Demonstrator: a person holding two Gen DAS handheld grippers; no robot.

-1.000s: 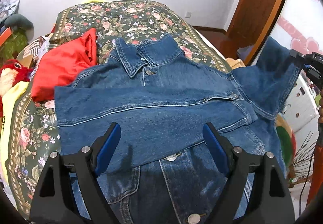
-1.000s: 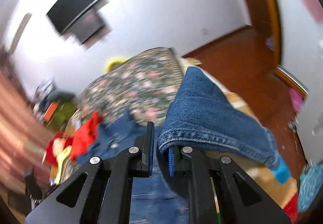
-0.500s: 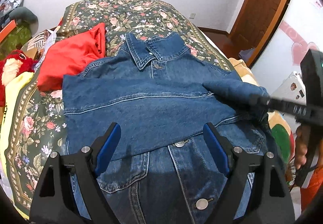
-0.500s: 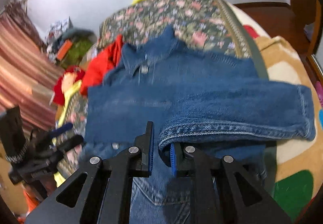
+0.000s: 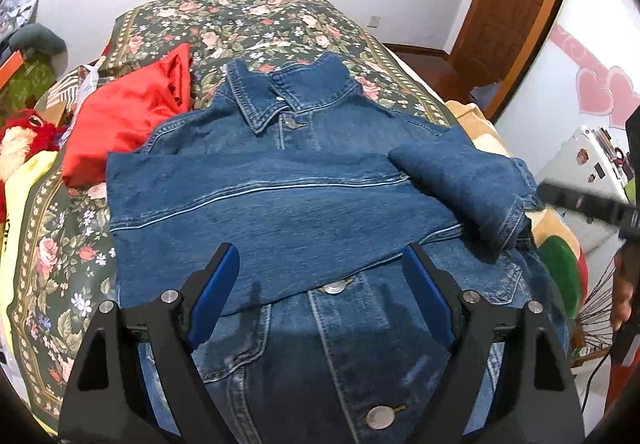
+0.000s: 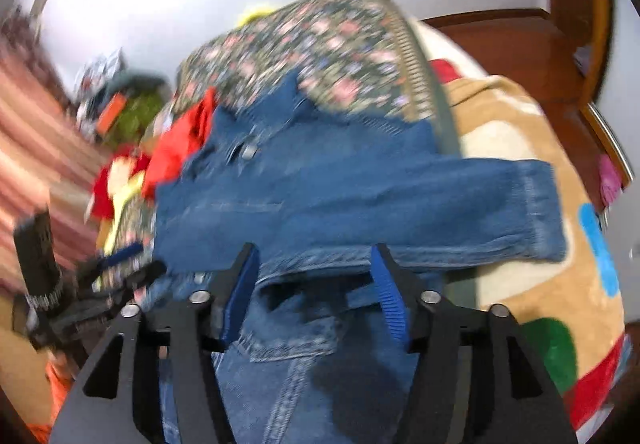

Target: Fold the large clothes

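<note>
A blue denim jacket [image 5: 280,204] lies front up on the bed, its collar at the far end. One sleeve is folded flat across the chest. The other sleeve [image 5: 460,180] lies folded in from the right, cuff outward. My left gripper [image 5: 320,260] hovers open over the jacket's lower front, holding nothing. In the right wrist view my right gripper [image 6: 315,256] has its jaws opening. That sleeve [image 6: 400,204] rests on the jacket with its near edge between the spread fingers, and the pads do not press on it.
A floral bedspread [image 5: 260,20] covers the bed. A red garment [image 5: 128,116] lies left of the collar, with yellow cloth [image 5: 24,180] and a red plush toy [image 5: 24,132] further left. A tan patterned blanket [image 6: 520,148] hangs off the right side. A wooden door [image 5: 512,4] stands at the far right.
My right gripper carried the raised sleeve down and laid it across the jacket, then its jaws parted and released it. My left gripper stayed open over the lower front.
</note>
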